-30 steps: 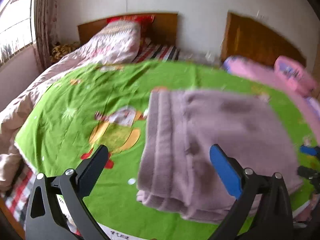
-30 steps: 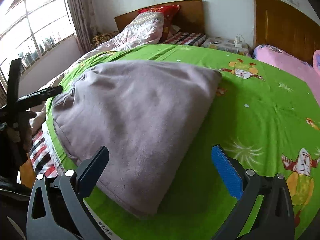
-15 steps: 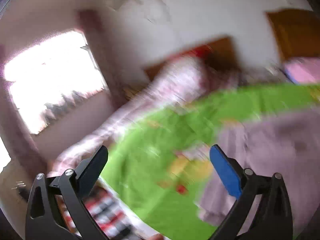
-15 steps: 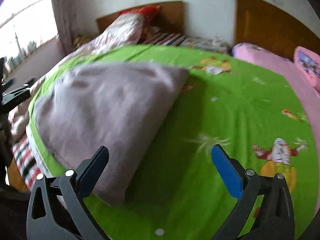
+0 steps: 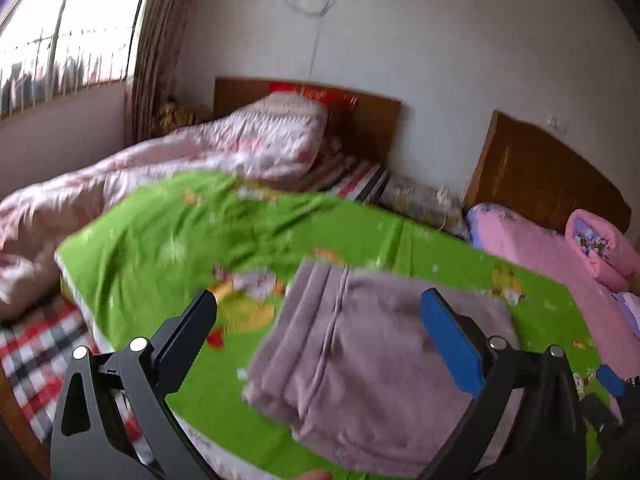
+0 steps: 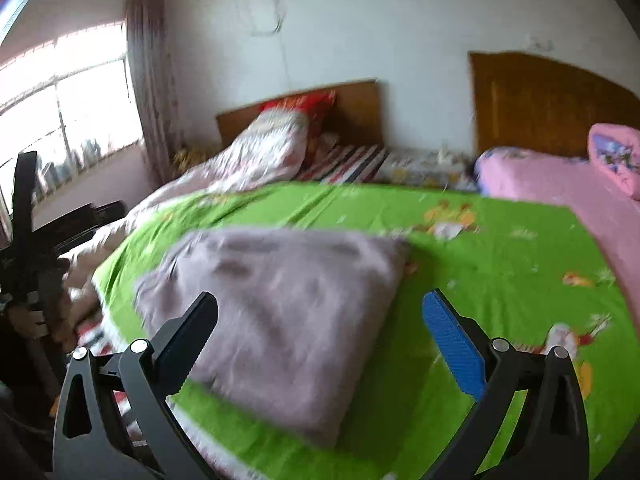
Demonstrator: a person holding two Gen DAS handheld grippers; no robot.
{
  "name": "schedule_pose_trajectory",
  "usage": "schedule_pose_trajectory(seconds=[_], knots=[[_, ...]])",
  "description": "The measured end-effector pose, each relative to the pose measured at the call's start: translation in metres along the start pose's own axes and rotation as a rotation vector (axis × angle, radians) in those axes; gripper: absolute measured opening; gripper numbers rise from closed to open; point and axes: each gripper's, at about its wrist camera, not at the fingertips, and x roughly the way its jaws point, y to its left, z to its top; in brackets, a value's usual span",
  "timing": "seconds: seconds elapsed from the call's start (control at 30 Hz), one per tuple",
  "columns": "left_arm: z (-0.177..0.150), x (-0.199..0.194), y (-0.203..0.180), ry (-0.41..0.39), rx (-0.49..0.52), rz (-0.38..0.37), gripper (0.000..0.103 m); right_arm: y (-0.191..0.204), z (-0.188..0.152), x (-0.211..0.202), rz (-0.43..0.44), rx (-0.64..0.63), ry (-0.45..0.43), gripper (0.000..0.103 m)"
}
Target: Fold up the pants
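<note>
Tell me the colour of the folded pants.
The pants are a dusty mauve-pink, clearest in the left wrist view.

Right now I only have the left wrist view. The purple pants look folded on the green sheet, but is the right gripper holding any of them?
Observer: No. In the right wrist view the right gripper is open, with nothing between its fingers. The pants lie on the bed beyond them.
Operator: Is a leg sticking out on the pants' right side?
Observer: None that shows. That edge runs fairly straight from the far corner to the near one, resting on the green sheet.
</note>
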Motion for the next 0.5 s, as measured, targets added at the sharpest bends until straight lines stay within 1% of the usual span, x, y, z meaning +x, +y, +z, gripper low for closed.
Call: schedule_pose_trajectory(seconds=[0.1,0.2,0.27,0.37,0.43,0.5], knots=[[-0.031,0.008,-0.003,0.06,-0.015,0.032,0.102,0.01,-0.015,0.005,-0.039,-0.069,0.055,0.099],[-0.048,0.018,-0.002,0.112,0.004,0.052,0.102,0.012,-0.025,0.011,-0.081,-0.111,0.102,0.099],[-0.059,0.02,-0.013,0.147,0.067,0.059,0.102,0.011,-0.031,0.014,-0.106,-0.116,0.128,0.099],[-0.067,0.029,-0.03,0.202,0.169,0.078,0.102,0.007,-0.033,0.019,-0.112,-0.107,0.154,0.099],[-0.072,0.028,-0.04,0.214,0.219,0.08,0.102,0.007,-0.033,0.02,-0.115,-0.106,0.158,0.099],[-0.074,0.027,-0.045,0.216,0.241,0.071,0.102,0.009,-0.033,0.02,-0.111,-0.109,0.159,0.099]])
